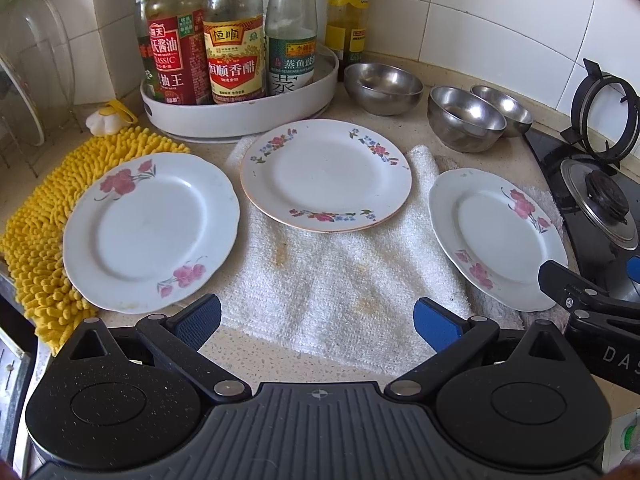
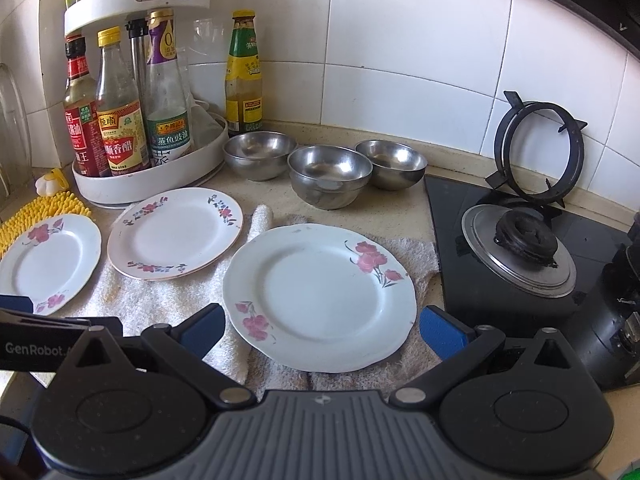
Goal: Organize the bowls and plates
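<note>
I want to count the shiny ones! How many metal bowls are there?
3. One metal bowl sits beside the white bottle rack, a second in the middle nearer the plates, a third nearest the stove. None looks hidden.

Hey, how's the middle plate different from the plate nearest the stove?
The middle plate carries small mixed pink-and-blue flower sprays around a smooth, gold-edged rim; the plate nearest the stove has two larger pink flowers and a slightly scalloped plain rim. The middle one sits half off the white towel; the other lies on it. Both are white, empty and upright.
</note>
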Available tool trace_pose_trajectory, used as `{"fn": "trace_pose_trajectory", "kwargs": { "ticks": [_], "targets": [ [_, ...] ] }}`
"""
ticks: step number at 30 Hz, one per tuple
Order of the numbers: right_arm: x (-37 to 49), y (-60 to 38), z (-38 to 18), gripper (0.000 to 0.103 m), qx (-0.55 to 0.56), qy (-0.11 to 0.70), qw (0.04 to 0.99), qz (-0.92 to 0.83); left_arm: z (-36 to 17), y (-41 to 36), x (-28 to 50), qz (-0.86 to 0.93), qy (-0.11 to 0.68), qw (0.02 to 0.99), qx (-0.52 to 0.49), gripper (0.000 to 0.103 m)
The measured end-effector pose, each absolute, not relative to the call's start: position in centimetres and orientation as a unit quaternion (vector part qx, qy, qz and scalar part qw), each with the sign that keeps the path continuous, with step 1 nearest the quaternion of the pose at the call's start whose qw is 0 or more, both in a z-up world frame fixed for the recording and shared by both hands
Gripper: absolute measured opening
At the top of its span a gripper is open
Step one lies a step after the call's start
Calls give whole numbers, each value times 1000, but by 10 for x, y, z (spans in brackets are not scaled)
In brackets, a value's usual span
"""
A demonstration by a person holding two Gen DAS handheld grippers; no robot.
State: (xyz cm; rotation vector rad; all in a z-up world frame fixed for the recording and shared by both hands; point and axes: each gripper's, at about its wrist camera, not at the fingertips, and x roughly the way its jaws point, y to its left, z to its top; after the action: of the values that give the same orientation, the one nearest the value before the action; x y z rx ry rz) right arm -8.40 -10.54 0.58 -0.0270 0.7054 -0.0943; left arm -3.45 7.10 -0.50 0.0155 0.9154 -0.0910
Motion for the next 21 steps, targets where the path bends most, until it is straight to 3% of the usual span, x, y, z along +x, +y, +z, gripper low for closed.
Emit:
{"fn": "trace_pose_trajectory", "kwargs": {
  "ticks": [21],
  "targets": [
    [-79,-95,3,103,-14,352,935,-47,-4,82,-30,-46,434,900,13,103]
  ]
}}
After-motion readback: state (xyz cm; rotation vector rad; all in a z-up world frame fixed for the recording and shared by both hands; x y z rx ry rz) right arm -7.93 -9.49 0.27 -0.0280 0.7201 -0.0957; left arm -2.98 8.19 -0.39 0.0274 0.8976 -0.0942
